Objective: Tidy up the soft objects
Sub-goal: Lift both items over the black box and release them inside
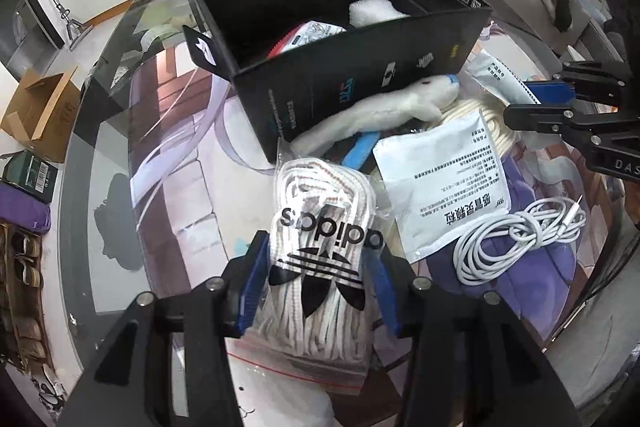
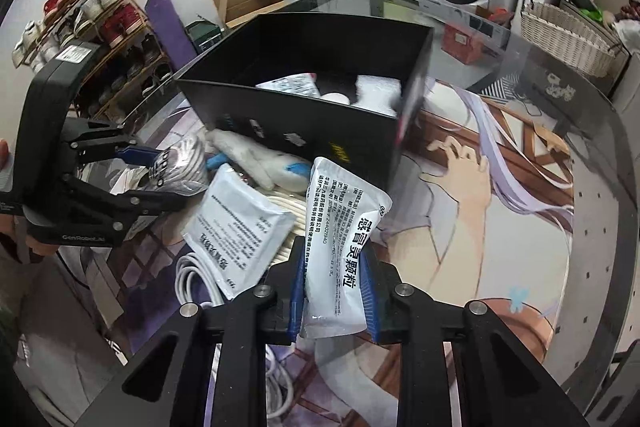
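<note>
- A black box [image 1: 360, 67] is seen, printed with small white, blue and yellow marks.
- White laces [image 1: 320, 227] are bagged under a black logo.
- White sachets [image 2: 344, 227] are covered in black print.
- A white cable [image 1: 516, 239] is coiled.
- A cream plush [image 1: 380, 111] is trimmed blue.
- Gripper pads [image 2: 298, 291] are coloured blue.

Your left black two-finger gripper with blue pads [image 1: 316, 291] points forward and a bit down. Its two fingers are squeezed against the sides of a clear plastic bag of white laces [image 1: 320, 247], one on each side. Your right black two-finger gripper with blue pads [image 2: 332, 291] also points forward. Its fingers pinch the bottom of a white paper packet with black writing [image 2: 344, 239], which stands up between them. The two grippers sit near each other.
</note>
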The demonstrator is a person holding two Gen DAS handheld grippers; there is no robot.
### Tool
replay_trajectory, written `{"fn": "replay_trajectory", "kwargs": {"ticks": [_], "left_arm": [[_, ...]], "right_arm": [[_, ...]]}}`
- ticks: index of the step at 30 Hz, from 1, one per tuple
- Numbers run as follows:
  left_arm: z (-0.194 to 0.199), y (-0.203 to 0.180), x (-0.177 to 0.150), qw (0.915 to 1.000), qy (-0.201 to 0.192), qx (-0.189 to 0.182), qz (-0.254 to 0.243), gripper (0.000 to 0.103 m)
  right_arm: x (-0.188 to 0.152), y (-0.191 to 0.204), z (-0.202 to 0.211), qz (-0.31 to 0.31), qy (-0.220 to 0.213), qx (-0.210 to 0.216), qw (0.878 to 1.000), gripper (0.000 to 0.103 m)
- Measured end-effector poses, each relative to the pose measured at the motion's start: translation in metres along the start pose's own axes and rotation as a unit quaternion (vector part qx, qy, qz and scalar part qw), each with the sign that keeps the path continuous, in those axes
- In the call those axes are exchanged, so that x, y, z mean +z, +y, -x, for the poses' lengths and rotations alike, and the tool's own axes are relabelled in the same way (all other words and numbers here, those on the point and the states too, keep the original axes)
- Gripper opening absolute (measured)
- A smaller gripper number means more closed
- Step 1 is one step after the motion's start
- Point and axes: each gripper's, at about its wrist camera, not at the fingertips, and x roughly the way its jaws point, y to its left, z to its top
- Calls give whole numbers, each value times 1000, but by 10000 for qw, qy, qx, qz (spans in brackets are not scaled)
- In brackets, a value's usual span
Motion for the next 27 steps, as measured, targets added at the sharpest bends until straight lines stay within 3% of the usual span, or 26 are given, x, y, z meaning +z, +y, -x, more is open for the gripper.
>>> {"fn": "replay_trajectory", "kwargs": {"ticks": [10,15,18,22,25,27], "left_arm": [[8,-9,2,9999,-89,27,-76,35],[31,-14,5,9978,-612,202,-182,35],[53,-16,7,9936,-1105,204,-120,35],[85,-17,7,9788,-2007,388,-80,35],[112,-14,4,9612,-2732,387,62,35],[131,-13,-2,9435,-3285,415,112,35]], "right_arm": [[-3,1,2,51,-28,9,10000,24],[0,9,19,172,-353,-19,9992,24],[4,16,36,262,-774,31,9966,24],[6,31,73,462,-1742,-91,9836,24],[8,36,99,581,-2437,-270,9677,24],[5,43,118,720,-3021,-448,9495,24]]}}
